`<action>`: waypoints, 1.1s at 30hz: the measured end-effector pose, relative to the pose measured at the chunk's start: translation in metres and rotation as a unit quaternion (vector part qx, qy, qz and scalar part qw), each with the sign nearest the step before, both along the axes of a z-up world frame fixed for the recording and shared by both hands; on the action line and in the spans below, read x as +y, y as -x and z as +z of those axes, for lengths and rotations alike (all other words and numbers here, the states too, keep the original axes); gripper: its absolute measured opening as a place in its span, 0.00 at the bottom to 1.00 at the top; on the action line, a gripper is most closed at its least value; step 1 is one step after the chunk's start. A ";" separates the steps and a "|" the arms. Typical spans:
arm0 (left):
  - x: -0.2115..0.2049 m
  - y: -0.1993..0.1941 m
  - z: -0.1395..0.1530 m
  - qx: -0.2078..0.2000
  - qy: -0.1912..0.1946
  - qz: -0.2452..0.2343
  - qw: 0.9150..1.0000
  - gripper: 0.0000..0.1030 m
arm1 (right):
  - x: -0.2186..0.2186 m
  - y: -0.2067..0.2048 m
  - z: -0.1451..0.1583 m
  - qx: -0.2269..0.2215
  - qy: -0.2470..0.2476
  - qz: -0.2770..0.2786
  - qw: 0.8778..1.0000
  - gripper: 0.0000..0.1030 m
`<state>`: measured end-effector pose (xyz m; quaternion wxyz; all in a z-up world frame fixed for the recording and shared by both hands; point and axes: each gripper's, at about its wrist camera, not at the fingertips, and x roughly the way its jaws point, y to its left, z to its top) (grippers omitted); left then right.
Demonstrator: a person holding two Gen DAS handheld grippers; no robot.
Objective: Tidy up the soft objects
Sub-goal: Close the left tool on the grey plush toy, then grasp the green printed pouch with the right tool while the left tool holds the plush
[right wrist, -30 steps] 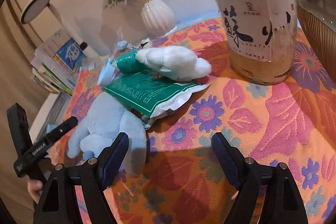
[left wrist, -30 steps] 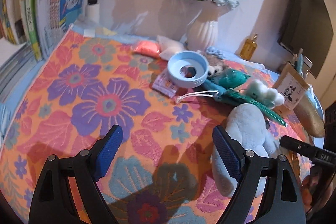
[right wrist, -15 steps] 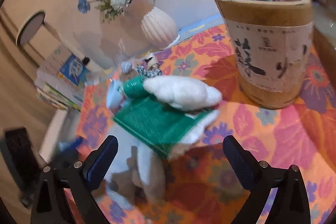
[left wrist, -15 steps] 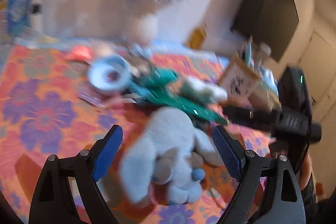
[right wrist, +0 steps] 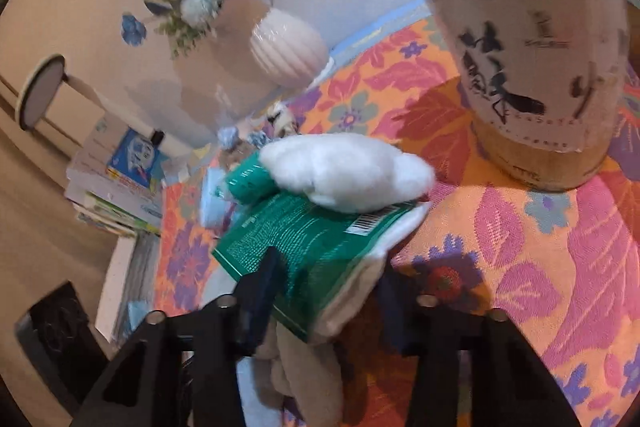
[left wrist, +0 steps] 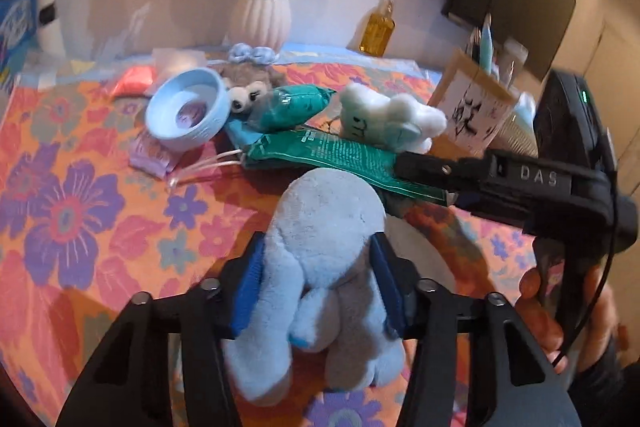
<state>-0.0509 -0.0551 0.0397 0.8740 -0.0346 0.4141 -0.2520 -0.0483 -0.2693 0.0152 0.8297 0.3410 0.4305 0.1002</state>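
Observation:
My left gripper (left wrist: 318,287) is shut on a pale blue plush toy (left wrist: 324,243) lying on the flowered cloth. My right gripper (right wrist: 326,287) is closed on the near end of a flat green packet (right wrist: 312,243); it shows at the right of the left wrist view (left wrist: 424,171), its fingers on the packet (left wrist: 336,155). A white plush (right wrist: 344,175) lies on the packet's far end, also seen in the left wrist view (left wrist: 392,119). A teal pouch (left wrist: 288,107) and a brown big-eyed plush (left wrist: 248,87) lie behind.
A light blue bowl (left wrist: 186,115) sits left of the pile. A paper-wrapped pen holder (right wrist: 532,67) stands at the right. A white vase of flowers (left wrist: 260,15) and an amber bottle (left wrist: 376,31) stand at the back. Books (right wrist: 116,187) are stacked at the left edge.
My left gripper swung right from bare cloth and closed on the blue plush. My right gripper moved forward and closed on the green packet.

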 end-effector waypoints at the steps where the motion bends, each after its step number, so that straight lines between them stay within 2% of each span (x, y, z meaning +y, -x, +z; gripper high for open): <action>1: 0.005 0.003 0.000 0.002 0.012 0.004 1.000 0.42 | 0.000 0.003 0.001 -0.004 -0.002 -0.002 1.000 0.31; 4: 0.018 0.019 0.001 -0.004 0.030 0.019 0.999 0.32 | 0.003 0.019 0.009 -0.017 -0.001 -0.010 1.000 0.26; 7: 0.030 0.031 0.011 -0.017 0.039 0.025 0.999 0.15 | 0.005 0.035 0.019 -0.032 0.004 -0.017 0.999 0.24; 10: 0.042 0.038 0.023 -0.031 0.043 0.029 0.998 0.15 | 0.004 0.050 0.031 -0.048 0.009 -0.028 0.998 0.23; 12: 0.043 0.037 0.026 -0.029 0.038 0.025 0.999 0.18 | 0.004 0.063 0.041 -0.061 0.030 -0.034 0.997 0.23; 13: 0.043 0.036 0.026 -0.025 0.036 0.024 0.999 0.33 | 0.005 0.067 0.045 -0.064 0.043 -0.036 0.996 0.23; 14: 0.041 0.034 0.025 -0.023 0.032 0.027 0.999 0.54 | 0.004 0.074 0.050 -0.069 0.060 -0.041 0.995 0.23; 15: 0.037 0.032 0.022 -0.022 0.025 0.033 0.999 0.70 | 0.003 0.079 0.053 -0.072 0.070 -0.045 0.994 0.23; 16: 0.033 0.031 0.020 -0.021 0.021 0.037 0.999 0.95 | 0.000 0.087 0.057 -0.075 0.084 -0.053 0.992 0.23; 17: 0.029 0.032 0.018 -0.022 0.021 0.040 0.999 0.99 | -0.004 0.092 0.060 -0.077 0.094 -0.059 0.991 0.23; 20: 0.011 0.025 0.010 -0.003 0.027 0.026 0.999 0.99 | -0.014 0.105 0.062 -0.067 0.116 -0.065 0.989 0.23; 24: -0.012 0.014 -0.002 0.008 0.004 0.027 1.000 0.97 | -0.020 0.118 0.049 -0.031 0.131 -0.055 0.989 0.24; 25: -0.016 0.012 -0.005 0.008 -0.001 0.031 0.999 0.88 | -0.020 0.118 0.045 -0.016 0.137 -0.043 0.990 0.26; 26: -0.019 0.011 -0.007 0.010 -0.011 0.037 0.999 0.74 | -0.017 0.117 0.040 0.004 0.152 -0.021 0.988 0.33; 27: -0.021 0.009 -0.010 0.014 -0.029 0.042 0.999 0.68 | -0.015 0.118 0.037 0.014 0.166 -0.008 0.986 0.48; 28: -0.022 0.006 -0.015 0.021 -0.050 0.044 0.998 0.57 | -0.014 0.119 0.036 0.019 0.185 0.001 0.983 0.59; 29: -0.020 0.006 -0.017 0.028 -0.050 0.036 0.998 0.56 | -0.014 0.123 0.036 0.019 0.210 0.005 0.978 0.76; 30: -0.015 0.006 -0.016 0.028 -0.035 0.035 0.998 0.55 | -0.015 0.127 0.038 0.014 0.234 0.008 0.972 0.84; 33: 0.006 0.007 -0.015 0.039 0.004 0.041 0.998 0.53 | -0.026 0.124 0.047 0.003 0.250 0.035 0.967 0.85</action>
